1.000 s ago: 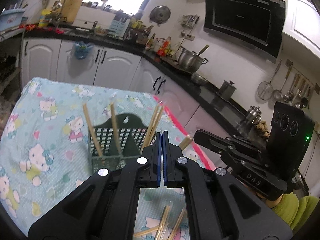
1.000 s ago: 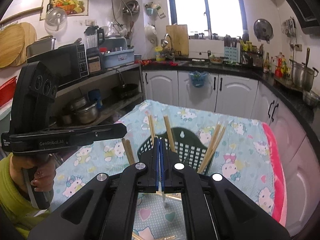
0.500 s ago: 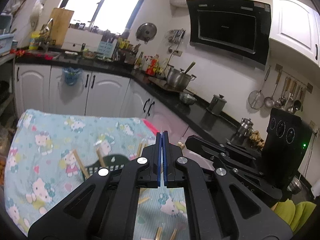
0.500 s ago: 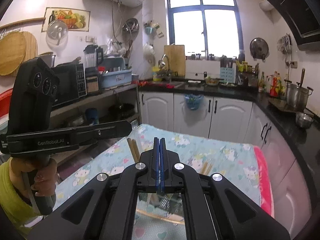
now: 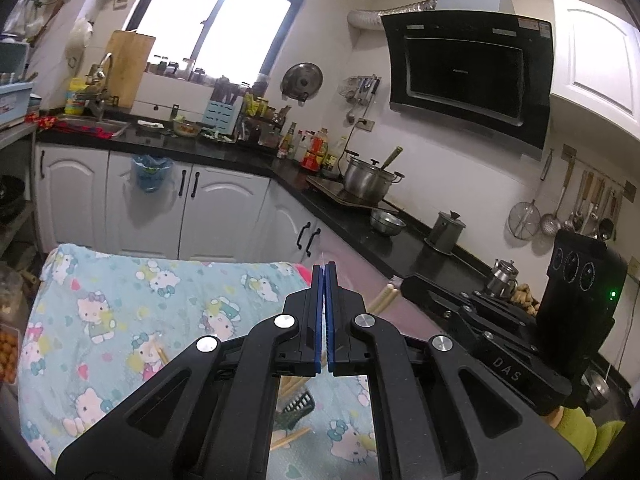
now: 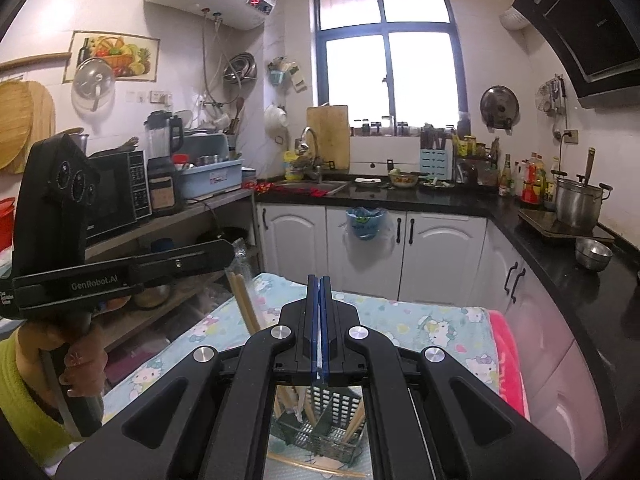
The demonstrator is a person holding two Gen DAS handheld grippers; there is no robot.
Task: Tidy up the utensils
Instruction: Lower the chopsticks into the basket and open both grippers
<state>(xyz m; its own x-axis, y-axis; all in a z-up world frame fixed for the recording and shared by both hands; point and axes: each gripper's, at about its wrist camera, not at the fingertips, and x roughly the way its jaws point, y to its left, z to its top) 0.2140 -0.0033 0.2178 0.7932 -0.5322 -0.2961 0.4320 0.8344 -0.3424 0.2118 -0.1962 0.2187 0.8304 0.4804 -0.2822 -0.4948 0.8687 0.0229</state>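
Dark green slotted utensil holder [image 6: 320,424] stands upright on the Hello Kitty tablecloth [image 6: 420,328], seen below my right jaws; mesh-like walls, a divider splitting it into compartments. Bamboo chopsticks [image 6: 356,426] lean inside it, tips down, some left of the divider, some right. More chopsticks lie flat on the cloth just in front of the holder [image 6: 316,468]. From my left side only a corner of the holder [image 5: 298,406] shows, with loose chopsticks [image 5: 290,438] beside it.

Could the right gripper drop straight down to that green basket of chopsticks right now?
Probably yes: the basket sits directly beneath the right gripper with nothing between, though its jaws are shut.
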